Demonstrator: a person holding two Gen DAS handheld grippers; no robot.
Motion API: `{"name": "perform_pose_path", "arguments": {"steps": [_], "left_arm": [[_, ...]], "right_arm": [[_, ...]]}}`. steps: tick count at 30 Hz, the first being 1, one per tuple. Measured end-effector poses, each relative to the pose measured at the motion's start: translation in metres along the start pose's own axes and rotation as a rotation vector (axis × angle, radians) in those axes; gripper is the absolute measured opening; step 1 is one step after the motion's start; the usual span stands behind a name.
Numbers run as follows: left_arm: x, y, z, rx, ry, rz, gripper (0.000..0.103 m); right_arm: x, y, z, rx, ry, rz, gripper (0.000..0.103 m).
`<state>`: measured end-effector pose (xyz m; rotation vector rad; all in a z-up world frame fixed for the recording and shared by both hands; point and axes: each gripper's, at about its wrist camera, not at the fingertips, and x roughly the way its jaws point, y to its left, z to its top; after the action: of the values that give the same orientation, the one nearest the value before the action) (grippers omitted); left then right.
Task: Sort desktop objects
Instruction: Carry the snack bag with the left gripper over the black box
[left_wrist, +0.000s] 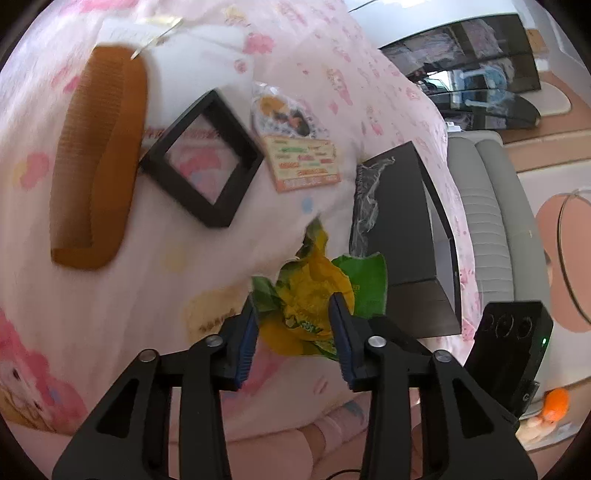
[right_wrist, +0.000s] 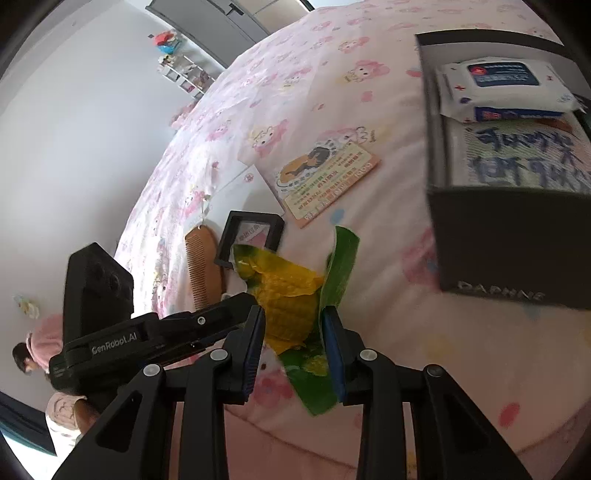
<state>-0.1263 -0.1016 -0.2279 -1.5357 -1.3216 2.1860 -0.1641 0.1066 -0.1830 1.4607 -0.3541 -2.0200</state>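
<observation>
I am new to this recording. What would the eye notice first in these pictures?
First, the crumpled yellow-green wrapper, between the fingers of both the left gripper and the right gripper, above the pink bedsheet. Next, the open black box at right, holding a wipes pack, and the brown comb beside a black frame.

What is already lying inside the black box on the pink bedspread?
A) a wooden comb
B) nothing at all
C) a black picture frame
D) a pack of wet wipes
D: in the right wrist view a white and blue pack of wet wipes lies inside the black box, while the comb and frame lie on the bedspread.
</observation>
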Motion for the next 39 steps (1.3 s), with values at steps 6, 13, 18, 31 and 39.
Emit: {"name": "perform_pose_path", "arguments": {"steps": [6,13,18,31,39], "left_arm": [[0.0,0.007,0.008,-0.052,-0.051,0.027,0.05],[0.02,0.01,0.008,-0.034,0.004,0.131,0.049],[0.021,0.003,0.005,0.023,0.015,0.145,0.043],[-0.037,-0.068,-0.02,0.162,-0.104,0.03,0.039],[-0.018,-0.159,-0.003,0.287,-0.103,-0.054,0.039]], "right_arm": [[0.012,-0.019,0.003,0.035,0.004,-0.08,0.029],[0.051,-0.035,-0.003,0.104,0.138,-0.039,0.032],[0.045,-0.027,-0.004,0.058,0.118,0.025,0.027],[-0.061,-0.009,0.004,-0.023,-0.048,0.078,0.019],[-0.137,-0.037,0.039,0.0,-0.203,0.048,0.019]]}}
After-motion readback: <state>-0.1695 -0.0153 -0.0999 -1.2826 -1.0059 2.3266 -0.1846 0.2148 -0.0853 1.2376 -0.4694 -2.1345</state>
